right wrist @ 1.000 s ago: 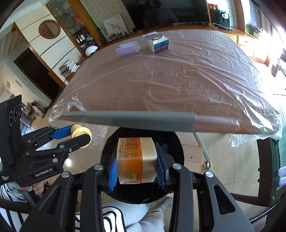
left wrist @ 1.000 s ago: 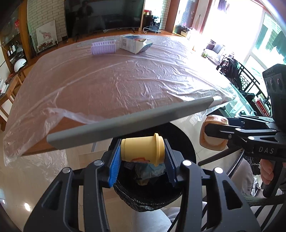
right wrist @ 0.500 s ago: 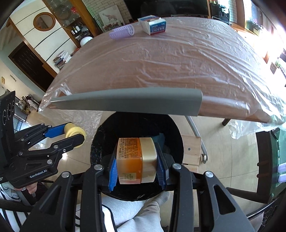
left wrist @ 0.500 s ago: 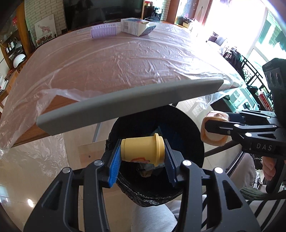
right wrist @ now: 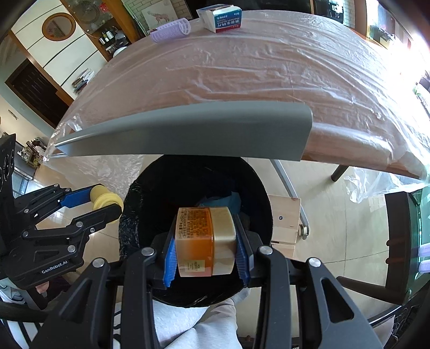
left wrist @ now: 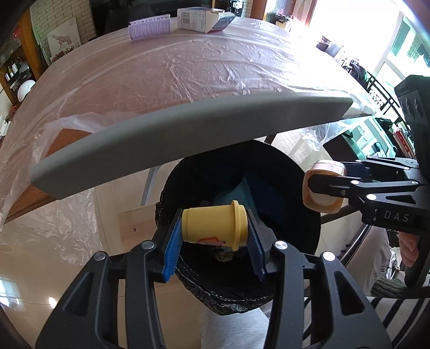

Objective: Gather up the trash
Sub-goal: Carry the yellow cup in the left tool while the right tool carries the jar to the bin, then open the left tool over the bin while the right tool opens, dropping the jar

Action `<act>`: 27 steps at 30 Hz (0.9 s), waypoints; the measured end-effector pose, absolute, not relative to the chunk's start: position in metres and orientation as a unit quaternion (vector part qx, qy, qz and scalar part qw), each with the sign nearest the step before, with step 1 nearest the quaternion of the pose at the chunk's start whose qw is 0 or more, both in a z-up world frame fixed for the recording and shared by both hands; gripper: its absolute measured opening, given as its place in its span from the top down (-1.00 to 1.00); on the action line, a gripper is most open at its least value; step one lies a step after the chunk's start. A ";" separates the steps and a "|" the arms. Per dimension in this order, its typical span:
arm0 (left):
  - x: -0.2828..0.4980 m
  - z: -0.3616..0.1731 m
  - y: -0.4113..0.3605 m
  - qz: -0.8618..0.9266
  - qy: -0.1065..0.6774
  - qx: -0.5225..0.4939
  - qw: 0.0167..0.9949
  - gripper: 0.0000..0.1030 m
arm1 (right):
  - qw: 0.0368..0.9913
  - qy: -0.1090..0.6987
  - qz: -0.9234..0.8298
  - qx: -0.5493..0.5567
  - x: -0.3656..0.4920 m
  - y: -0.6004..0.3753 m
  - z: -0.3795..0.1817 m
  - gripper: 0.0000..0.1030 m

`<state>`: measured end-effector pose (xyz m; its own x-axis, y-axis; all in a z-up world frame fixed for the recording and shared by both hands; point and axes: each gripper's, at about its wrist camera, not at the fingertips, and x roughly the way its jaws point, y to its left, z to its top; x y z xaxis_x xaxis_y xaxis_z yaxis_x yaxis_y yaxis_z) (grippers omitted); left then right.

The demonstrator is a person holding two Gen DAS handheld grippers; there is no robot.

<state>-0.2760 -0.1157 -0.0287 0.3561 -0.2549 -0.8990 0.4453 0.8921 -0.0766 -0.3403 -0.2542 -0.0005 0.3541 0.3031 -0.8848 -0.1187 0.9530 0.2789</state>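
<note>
Step in hand: drop-off; both grippers hang above the open black bin (right wrist: 263,204), each carrying 1 piece of trash.
Left gripper (left wrist: 213,237): fingers clamped on the yellow cup (left wrist: 212,224), which lies on its side over the bin mouth.
Right gripper (right wrist: 205,253): fingers clamped on the amber jar (right wrist: 205,239), also directly over the bin.
Bin content: some blue and crumpled items, probably earlier trash; too dark to name.
Next move: spread the fingers so both items fall inside.
Left on desk (left wrist: 188,80): 1 purple roller (left wrist: 149,26) and 1 carton (left wrist: 201,18), at the far edge.
</note>
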 end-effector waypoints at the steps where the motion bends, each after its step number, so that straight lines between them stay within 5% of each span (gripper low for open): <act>1: -0.276 -0.031 -0.117 -0.214 0.527 0.092 0.817 0.12 | 0.818 0.555 0.128 0.082 -0.339 -0.255 -0.003 0.32; 27: -0.263 -0.064 -0.127 -0.204 0.553 0.133 0.797 0.12 | 0.806 0.577 0.131 0.032 -0.320 -0.244 -0.031 0.32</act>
